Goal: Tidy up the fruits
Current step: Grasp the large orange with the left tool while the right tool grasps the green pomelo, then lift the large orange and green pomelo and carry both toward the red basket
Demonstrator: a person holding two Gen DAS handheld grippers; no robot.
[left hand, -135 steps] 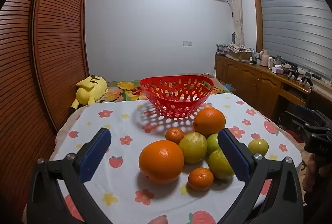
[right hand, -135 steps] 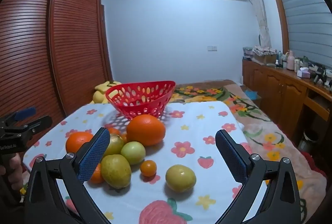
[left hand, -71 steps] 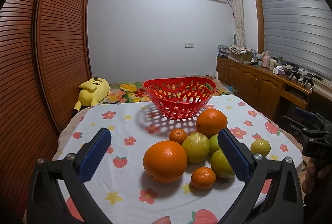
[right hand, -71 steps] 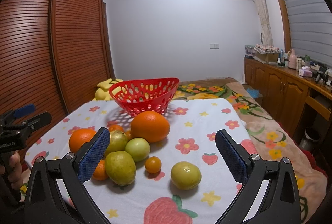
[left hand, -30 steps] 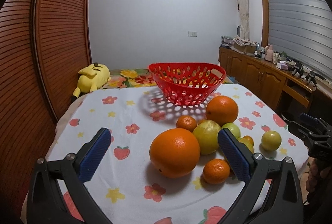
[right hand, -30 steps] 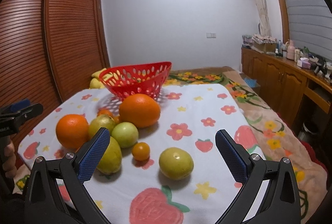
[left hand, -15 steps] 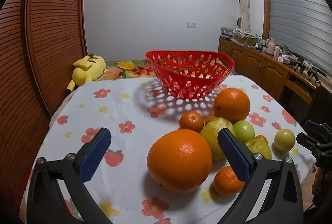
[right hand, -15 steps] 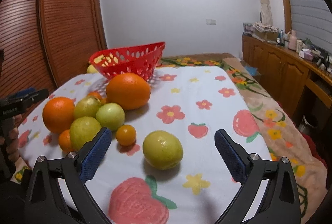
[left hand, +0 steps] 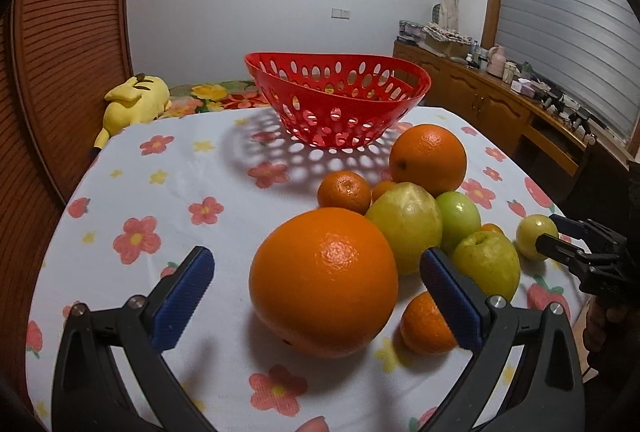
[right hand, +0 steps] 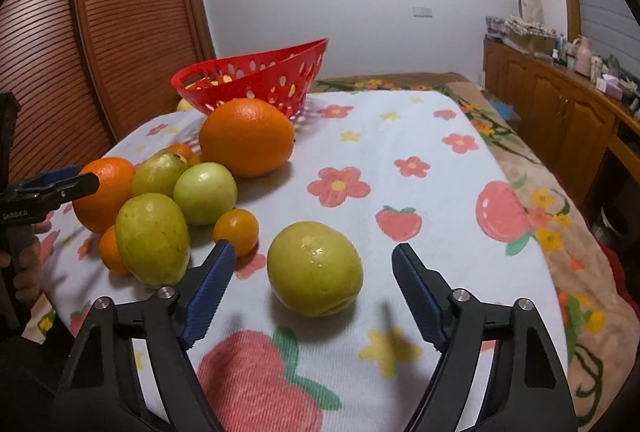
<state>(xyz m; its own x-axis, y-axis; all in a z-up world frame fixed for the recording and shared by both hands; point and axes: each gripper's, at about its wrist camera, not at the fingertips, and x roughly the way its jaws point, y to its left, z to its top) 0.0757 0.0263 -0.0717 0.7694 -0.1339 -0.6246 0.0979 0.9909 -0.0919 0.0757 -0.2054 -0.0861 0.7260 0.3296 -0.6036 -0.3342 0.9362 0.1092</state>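
On the table, covered by a flower-and-strawberry tablecloth, a cluster of fruit lies in front of an empty red perforated basket. The left gripper stands wide, its blue pads on either side of a large orange and touching neither flank (released, grasping nothing). Just behind that orange sit a yellow-green guava, a green apple-like fruit, a small mandarin and a second large orange; another mandarin lies partly behind the right-hand pad. In the right wrist view, the right gripper brackets a lone yellow-green fruit, set slightly apart from the cluster; its jaws are closing, the fruit between them, with a gap still visible on each side. A small orange kumquat-like fruit lies just beside the left pad. A yellow plush toy rests beyond the table's far-left edge.
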